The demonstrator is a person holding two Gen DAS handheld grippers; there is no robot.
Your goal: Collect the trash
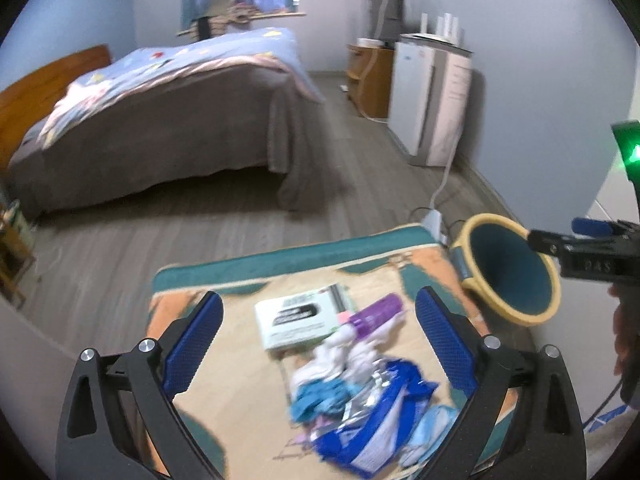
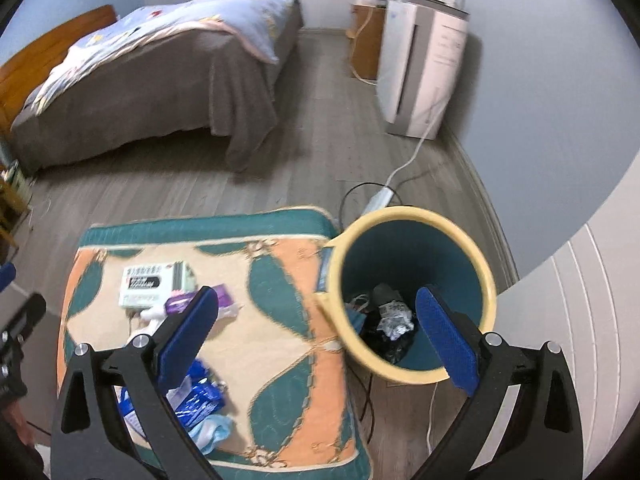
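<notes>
The left hand-held gripper hangs over the teal, orange and cream patterned cushioned stool with its blue-padded jaws spread wide and nothing between them. That suits a reach down onto the litter heaped in the middle of the stool top. The right hand-held gripper is equally wide open and empty, poised at the edge of the round yellow-rimmed, teal-lined waste bin. Judging by that position, it is placed for dropping rubbish in rather than picking any up.

The bin stands on the grey wood-plank floor, touching the stool's side — close enough, I would judge, for each piece to travel only a short way.

Counted on the stool: one flat white cardboard box with dark printing, one purple plastic bottle lying on its side, one crumpled blue-and-white foil wrapper, and a loose bunch of white tissue and pale blue paper too blurred to count apart.

In the bin: one crumpled silver-white wad on dark bag-like material, with other scraps beside it that I cannot tell apart.

Two grippers, one bin, one stool — most of the trash is not yet collected.
</notes>
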